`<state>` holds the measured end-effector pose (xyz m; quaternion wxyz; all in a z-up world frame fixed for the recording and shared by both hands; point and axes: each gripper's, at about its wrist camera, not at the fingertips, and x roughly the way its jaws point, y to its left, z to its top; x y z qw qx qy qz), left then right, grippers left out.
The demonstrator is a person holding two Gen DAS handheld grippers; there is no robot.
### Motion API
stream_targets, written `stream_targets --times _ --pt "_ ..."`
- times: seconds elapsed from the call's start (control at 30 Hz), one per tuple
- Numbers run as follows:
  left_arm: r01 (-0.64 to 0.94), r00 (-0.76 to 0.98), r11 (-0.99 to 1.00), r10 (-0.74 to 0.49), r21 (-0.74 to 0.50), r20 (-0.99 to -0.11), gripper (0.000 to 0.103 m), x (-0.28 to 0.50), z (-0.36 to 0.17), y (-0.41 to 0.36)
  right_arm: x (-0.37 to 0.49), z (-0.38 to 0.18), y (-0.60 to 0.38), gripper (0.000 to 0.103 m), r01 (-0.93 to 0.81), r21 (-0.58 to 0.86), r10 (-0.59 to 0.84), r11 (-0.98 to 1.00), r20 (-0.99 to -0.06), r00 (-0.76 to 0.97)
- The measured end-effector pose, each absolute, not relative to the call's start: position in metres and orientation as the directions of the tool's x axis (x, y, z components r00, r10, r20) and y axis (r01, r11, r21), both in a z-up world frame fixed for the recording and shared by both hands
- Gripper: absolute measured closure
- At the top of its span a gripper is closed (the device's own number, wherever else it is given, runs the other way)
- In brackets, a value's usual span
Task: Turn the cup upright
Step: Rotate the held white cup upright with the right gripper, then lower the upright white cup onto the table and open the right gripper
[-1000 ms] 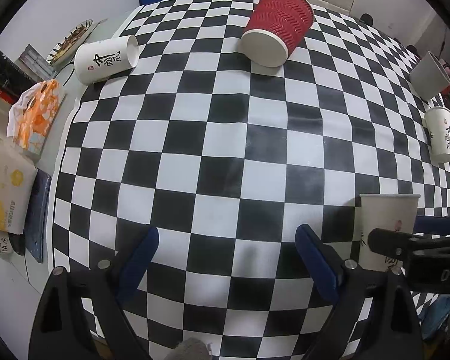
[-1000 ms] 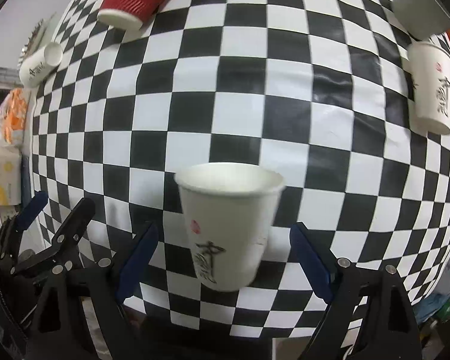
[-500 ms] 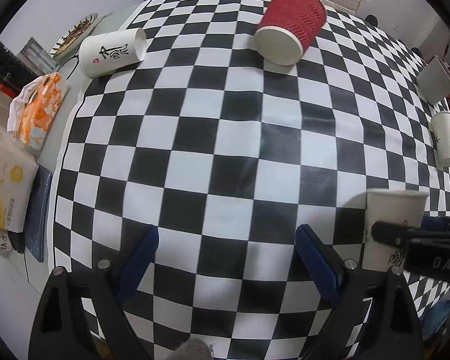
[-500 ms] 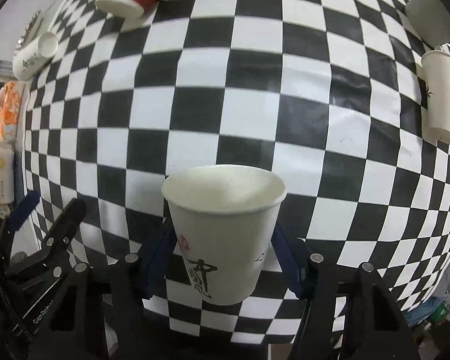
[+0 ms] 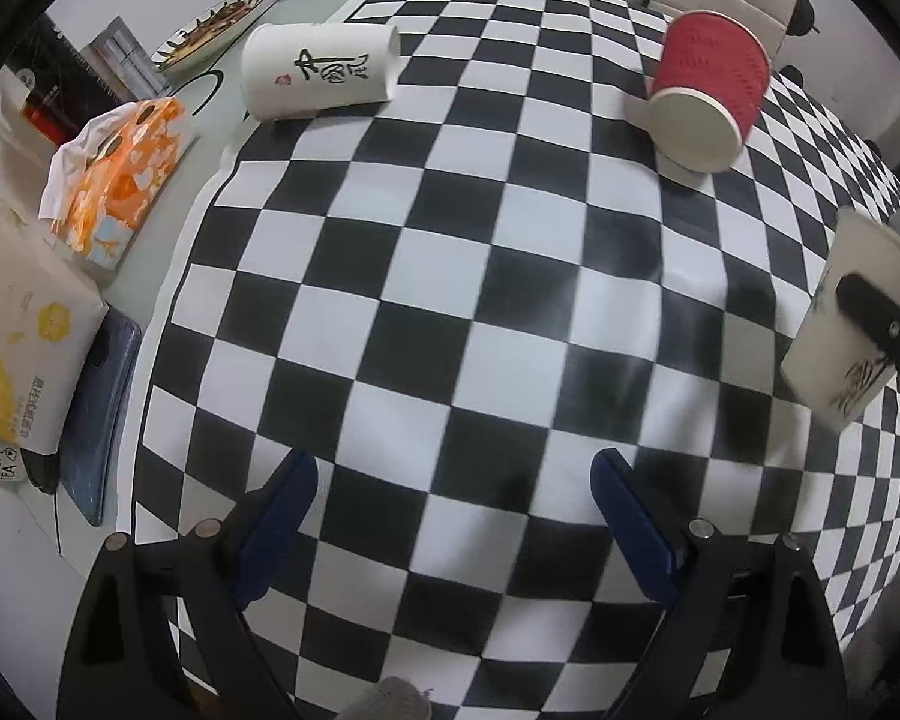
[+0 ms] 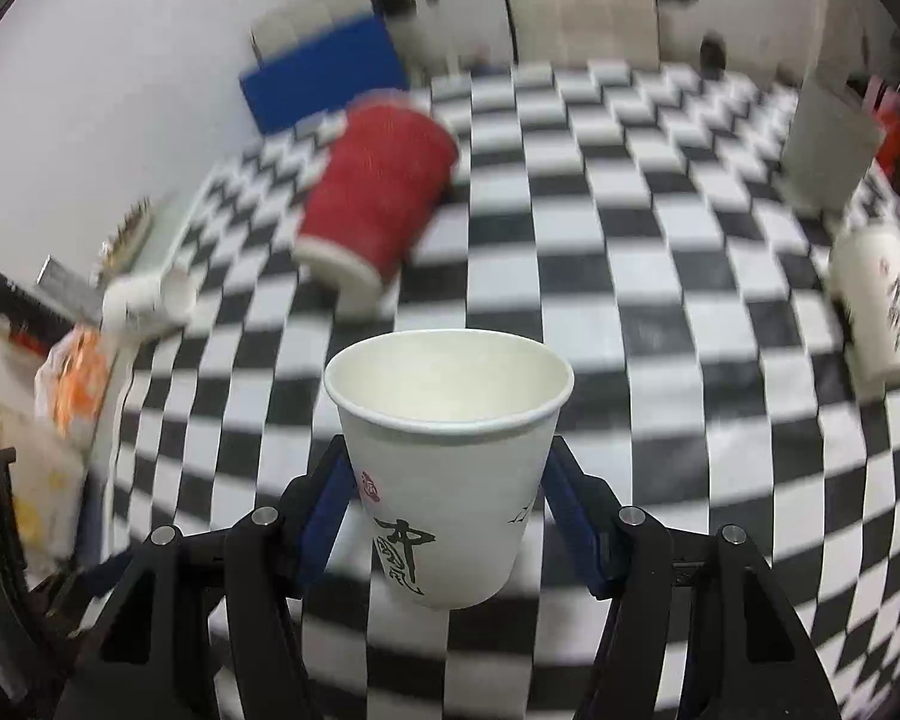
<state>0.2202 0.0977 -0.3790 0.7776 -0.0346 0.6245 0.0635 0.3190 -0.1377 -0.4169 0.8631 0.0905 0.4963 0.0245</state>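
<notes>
Right wrist view: right gripper point(image 6: 447, 516) clamped on white cup point(image 6: 447, 468), mouth up, above checkered table point(image 6: 630, 312); left gripper point(image 5: 453, 516) wide, holding nothing; red cup point(image 6: 378, 204) on its side.

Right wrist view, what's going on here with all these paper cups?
The right gripper is clamped on a white paper cup with black calligraphy, holding it mouth-up above the checkered tablecloth. The left gripper is open and holds nothing. Other cups lie on their sides: a red ribbed cup, a second white calligraphy cup by the cloth's left edge, and a third one to the right. The view is motion-blurred, so the right hand is probably moving.
</notes>
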Motion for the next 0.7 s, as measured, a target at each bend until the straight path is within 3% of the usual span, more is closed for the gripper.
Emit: stream_targets --times 0.17,0.6,0.67,0.7 --pt "-0.142 0.214 0.99 0.045 0.015 -0.976 0.01 0.22 -0.384 0.099 0.31 -0.426 -0.115 0.038 0.022 0.091 0.055 0.996 -0.764 0.643" --pt "-0.101 0.217 0.995 0.028 0.007 -0.976 0.01 0.207 -0.393 0.103 0.261 -0.438 -0.101 0.036 -0.015 0.009 0.017 1.0 -0.743 0.669" --pt "-0.093 0.223 0.996 0.026 0.006 -0.975 0.01 0.205 -0.391 0.103 0.258 -0.441 -0.101 0.033 -0.014 0.014 0.02 1.0 -0.767 0.642" --pt "-0.087 0.227 0.996 0.025 0.005 -0.973 0.01 0.203 -0.389 0.103 0.256 -0.442 -0.102 0.025 -0.011 0.021 0.023 1.0 -0.78 0.626"
